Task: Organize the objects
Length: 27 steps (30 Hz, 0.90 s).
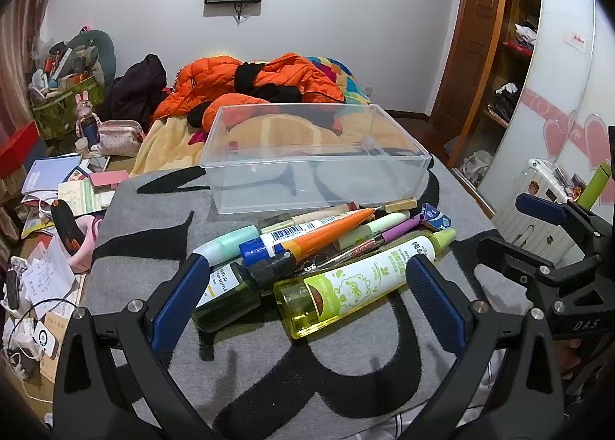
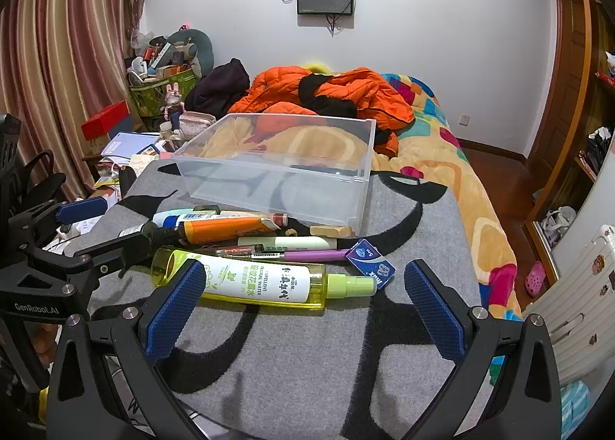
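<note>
Likely light but slick, the yellow spray bottle [image 2: 253, 280] lies on its side on the grey blanket [image 2: 307, 363], nearest of the pile before the clear bin [image 2: 276, 167]. Both the left claw [image 1: 307, 294] and right claw [image 2: 303, 309] stand apart, empty; grip its labelled middle, not the thin nozzle.

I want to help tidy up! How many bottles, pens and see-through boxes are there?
Bottles: 2 (yellow spray bottle, dark green bottle)
Pens: 3 (pale green marker, purple pen, clear red pen)
Boxes: 1 (clear plastic box)
Total: 6
</note>
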Motion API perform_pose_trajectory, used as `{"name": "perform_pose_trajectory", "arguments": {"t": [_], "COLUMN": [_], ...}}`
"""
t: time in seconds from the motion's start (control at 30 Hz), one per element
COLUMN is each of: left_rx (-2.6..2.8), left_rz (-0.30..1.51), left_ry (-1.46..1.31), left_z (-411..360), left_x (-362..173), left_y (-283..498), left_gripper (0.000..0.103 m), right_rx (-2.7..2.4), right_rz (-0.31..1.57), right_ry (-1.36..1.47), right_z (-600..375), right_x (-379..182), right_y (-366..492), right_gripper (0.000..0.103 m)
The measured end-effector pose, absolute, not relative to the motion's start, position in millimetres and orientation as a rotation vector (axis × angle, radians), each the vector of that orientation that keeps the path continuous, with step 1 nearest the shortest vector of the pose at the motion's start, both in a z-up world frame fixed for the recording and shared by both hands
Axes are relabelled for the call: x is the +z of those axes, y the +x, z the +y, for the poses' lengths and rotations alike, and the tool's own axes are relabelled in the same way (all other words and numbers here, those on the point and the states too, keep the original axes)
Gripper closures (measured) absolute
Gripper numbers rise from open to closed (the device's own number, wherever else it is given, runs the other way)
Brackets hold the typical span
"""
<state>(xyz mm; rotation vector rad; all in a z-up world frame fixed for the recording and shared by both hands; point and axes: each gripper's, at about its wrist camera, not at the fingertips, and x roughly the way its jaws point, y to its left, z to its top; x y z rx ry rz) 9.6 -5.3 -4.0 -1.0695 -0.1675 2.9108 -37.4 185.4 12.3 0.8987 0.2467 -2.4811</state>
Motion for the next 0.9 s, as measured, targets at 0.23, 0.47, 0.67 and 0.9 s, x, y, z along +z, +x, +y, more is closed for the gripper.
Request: {"name": "perform_pose_trajectory", "arguments": {"t": [0.23, 0.47, 0.67, 0.9], "left_rx": [2.915, 2.923, 2.934, 2.922], "left_rz": [-0.173, -0.195, -0.208, -0.220], "left_ry": [-1.068, -1.066, -1.076, -1.088], "left_z": [-5.9, -8.5, -9.7, -10.3], "left_x": [-4.0, -2.2, -2.0, -3.1], "left_y": [10.2, 11.1, 11.2, 10.0], "left_gripper": [0.000, 0.000, 0.000, 0.000], "right_rx": [-2.483, -2.480, -2.479, -2.470], "right_rz": [0.247, 0.238, 0.233, 0.221], "right_ry": [0.901, 0.901, 0.899, 0.899], "right_z": [185.7, 185.8, 186.0, 185.4], "right_x": [12.2, 12.3, 12.6, 13.5], "right_y": [-37.7, -37.1, -36.7, -38.2], "right_gripper": [0.000, 0.000, 0.000, 0.000]}}
